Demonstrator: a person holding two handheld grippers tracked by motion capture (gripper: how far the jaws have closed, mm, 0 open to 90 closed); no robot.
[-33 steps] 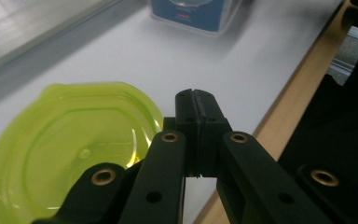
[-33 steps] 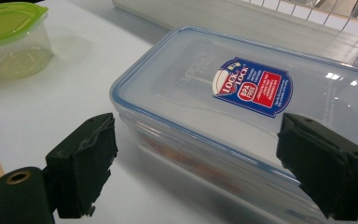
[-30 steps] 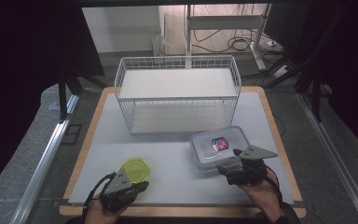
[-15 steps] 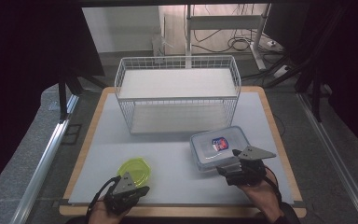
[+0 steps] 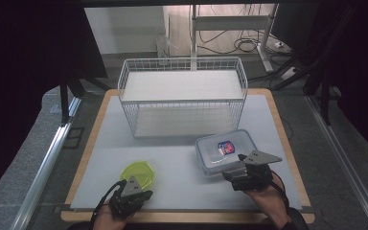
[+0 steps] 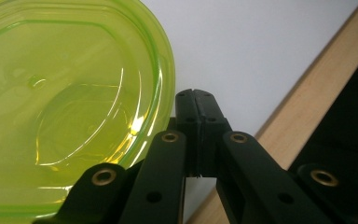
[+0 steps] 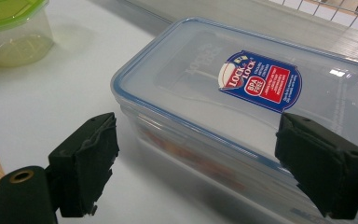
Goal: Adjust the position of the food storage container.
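Note:
A round container with a yellow-green lid (image 5: 138, 173) (image 6: 65, 93) stands on the white mat near the front left. My left gripper (image 5: 139, 193) (image 6: 196, 100) sits just in front of it and slightly to its right, jaws shut with nothing between them, tips beside the lid's rim. A clear rectangular lock-lid box (image 5: 226, 149) (image 7: 242, 93) with a blue and red label lies at the front right. My right gripper (image 5: 233, 171) (image 7: 200, 158) is open, jaws spread to either side of the box's near end. Its left pad stands apart from the box wall.
A white wire basket rack (image 5: 182, 96) stands across the middle back of the table. The white mat (image 5: 182, 163) lies on a wooden board whose edge (image 5: 191, 216) runs along the front. The green-lidded container also shows at far left in the right gripper view (image 7: 14, 28).
My left gripper has sunk a little beside the green-lidded container. The right gripper and the clear box have stayed put.

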